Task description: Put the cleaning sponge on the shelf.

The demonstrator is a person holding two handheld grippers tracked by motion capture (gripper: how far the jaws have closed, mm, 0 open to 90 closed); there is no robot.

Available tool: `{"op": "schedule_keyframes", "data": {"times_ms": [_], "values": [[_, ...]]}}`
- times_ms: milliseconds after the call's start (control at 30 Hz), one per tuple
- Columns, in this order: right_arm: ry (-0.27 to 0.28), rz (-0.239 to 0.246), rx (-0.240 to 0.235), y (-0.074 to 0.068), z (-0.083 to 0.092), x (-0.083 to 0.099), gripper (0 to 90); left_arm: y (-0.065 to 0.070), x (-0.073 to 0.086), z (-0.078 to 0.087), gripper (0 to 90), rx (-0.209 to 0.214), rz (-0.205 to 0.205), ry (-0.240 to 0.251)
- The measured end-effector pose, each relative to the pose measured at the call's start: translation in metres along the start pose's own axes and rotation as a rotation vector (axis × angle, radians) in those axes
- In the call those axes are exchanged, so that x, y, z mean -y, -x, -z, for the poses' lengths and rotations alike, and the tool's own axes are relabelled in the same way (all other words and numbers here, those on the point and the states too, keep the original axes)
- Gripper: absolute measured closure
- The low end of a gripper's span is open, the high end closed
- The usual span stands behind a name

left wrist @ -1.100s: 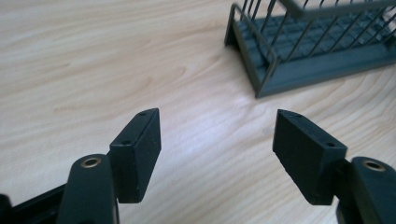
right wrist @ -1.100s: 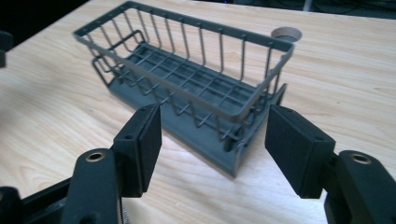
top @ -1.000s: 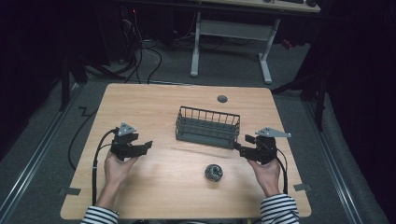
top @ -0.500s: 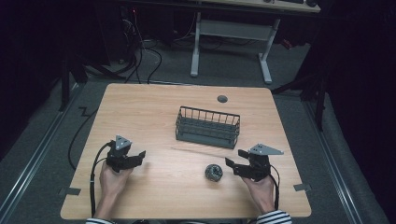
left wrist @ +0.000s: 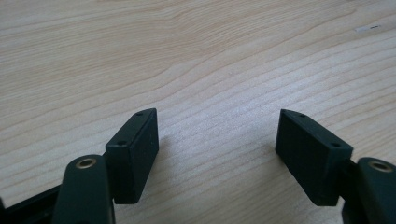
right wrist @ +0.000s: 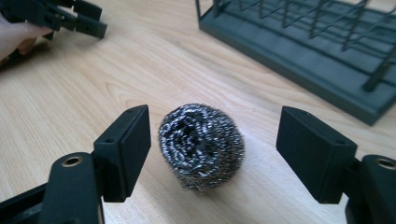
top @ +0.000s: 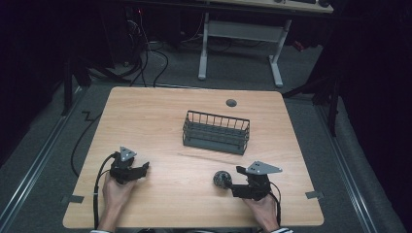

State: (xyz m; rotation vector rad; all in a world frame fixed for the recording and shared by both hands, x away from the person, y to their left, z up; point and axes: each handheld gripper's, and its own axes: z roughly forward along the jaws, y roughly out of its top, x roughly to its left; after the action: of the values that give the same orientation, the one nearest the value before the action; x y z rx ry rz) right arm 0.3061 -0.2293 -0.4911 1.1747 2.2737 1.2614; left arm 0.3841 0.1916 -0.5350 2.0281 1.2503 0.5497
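Steel scourer: a round ball of coiled steel wool [right wrist: 201, 145] lies on the wooden table [top: 160, 116], near the front edge and right of the middle; in the high view it shows as a small dark, shiny ball [top: 221, 179].
Right gripper: its jaws [right wrist: 212, 154] stand wide apart, one on each side of the scourer, with bare wood showing between each pad and the ball; the pads do not press on it. The jaws have just been opening. In the high view the gripper [top: 236, 181] lies low over the table just right of the scourer, pointing left at it, with the person's hand behind it at the near edge.
Left gripper: its jaws [left wrist: 217, 149] are open wide over bare wood grain, with nothing between them. In the high view it [top: 145, 169] sits at the near left of the table, well apart from the scourer, pointing right; the right gripper view catches it at the far left [right wrist: 91, 24].
Wire basket: a dark rack [top: 216, 132] with upright wire sides stands beyond the scourer, toward the middle of the table, apart from both grippers; its base and wires run across the upper right of the right gripper view [right wrist: 299, 51].
Table hole: a small dark round grommet [top: 231, 103] sits near the far edge, beyond the basket.
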Motion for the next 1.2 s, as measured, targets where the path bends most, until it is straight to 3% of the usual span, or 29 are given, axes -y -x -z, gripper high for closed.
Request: {"op": "schedule_keyframes", "data": {"times_ms": [267, 467, 667, 1067, 1200], "values": [[-0.054, 0.038, -0.011, -0.008, -0.019, 0.004, 24.0, -0.002, 0.002, 0.0, 29.5, 0.006, 0.013, 0.013], [-0.097, 0.05, 0.009, -0.007, -0.032, 0.006, 24.2, -0.002, 0.003, 0.0, 29.2, 0.006, 0.014, 0.013], [-0.127, 0.059, 0.037, -0.005, -0.039, 0.008, 31.4, -0.002, 0.002, 0.0, 28.8, 0.006, 0.015, 0.012], [-0.148, 0.078, 0.038, -0.003, -0.04, 0.008, 41.0, -0.002, 0.003, 0.0, 28.6, 0.007, 0.015, 0.012], [-0.133, 0.06, 0.025, 0.0, -0.036, 0.005, 41.9, -0.002, 0.002, 0.0, 28.1, 0.01, 0.013, 0.011]]}}
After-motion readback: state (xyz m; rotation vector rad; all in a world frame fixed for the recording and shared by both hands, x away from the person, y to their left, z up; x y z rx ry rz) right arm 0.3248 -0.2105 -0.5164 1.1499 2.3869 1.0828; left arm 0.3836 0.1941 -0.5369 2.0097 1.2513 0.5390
